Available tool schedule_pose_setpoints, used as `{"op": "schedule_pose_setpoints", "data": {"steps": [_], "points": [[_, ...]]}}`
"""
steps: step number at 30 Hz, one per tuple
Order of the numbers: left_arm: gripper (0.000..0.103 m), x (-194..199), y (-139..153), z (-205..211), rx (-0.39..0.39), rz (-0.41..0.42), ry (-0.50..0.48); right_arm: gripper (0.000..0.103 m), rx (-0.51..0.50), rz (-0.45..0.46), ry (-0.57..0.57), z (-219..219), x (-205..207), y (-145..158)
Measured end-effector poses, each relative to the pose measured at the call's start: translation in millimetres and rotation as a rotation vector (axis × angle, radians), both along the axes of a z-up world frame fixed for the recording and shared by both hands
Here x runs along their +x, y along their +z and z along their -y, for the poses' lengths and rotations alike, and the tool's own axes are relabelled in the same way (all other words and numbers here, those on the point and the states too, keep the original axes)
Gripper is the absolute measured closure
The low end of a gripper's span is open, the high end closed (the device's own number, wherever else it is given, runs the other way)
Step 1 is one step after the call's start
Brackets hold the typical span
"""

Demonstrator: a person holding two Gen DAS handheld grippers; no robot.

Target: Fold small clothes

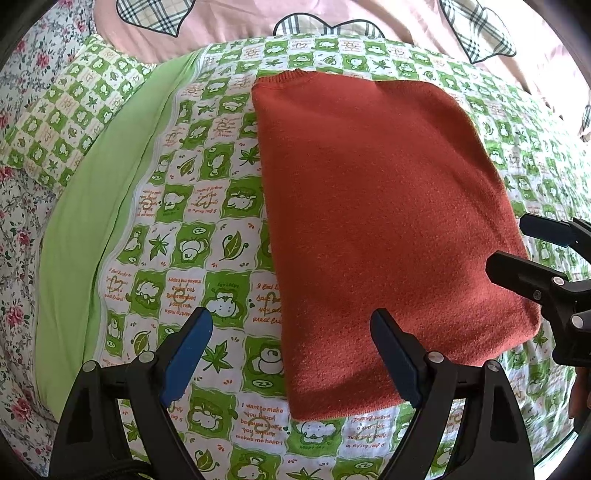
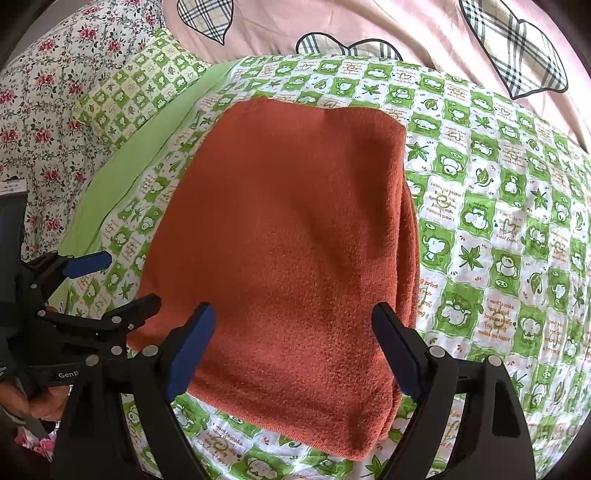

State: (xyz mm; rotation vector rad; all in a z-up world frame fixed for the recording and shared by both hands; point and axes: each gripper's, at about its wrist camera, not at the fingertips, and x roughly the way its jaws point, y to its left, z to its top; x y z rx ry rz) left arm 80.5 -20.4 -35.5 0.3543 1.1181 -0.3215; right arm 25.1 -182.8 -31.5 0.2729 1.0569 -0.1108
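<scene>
A rust-orange knitted garment [image 1: 384, 229] lies folded into a neat rectangle on the green-and-white patterned bedspread [image 1: 192, 229]; it also shows in the right wrist view [image 2: 288, 236]. My left gripper [image 1: 291, 354] is open and empty, hovering above the garment's near left edge. My right gripper [image 2: 295, 350] is open and empty above the garment's near edge. Each gripper shows in the other's view: the right gripper [image 1: 513, 240] at the garment's right side, the left gripper [image 2: 129, 277] at its left side.
A plain light-green strip [image 1: 92, 229] borders the bedspread on the left. A floral sheet [image 2: 48, 110] lies beyond it. A pink quilt with plaid hearts [image 2: 369, 26] lies at the far side. A matching green pillow [image 1: 66, 110] sits far left.
</scene>
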Motion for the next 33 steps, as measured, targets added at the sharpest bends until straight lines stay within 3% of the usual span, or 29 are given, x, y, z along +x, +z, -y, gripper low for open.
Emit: {"op": "schedule_pose_setpoints", "data": {"steps": [33], "points": [[0.015, -0.6, -0.2, -0.5, 0.002, 0.002, -0.003, 0.017, 0.002, 0.001, -0.002, 3.6, -1.3, -0.1]]}}
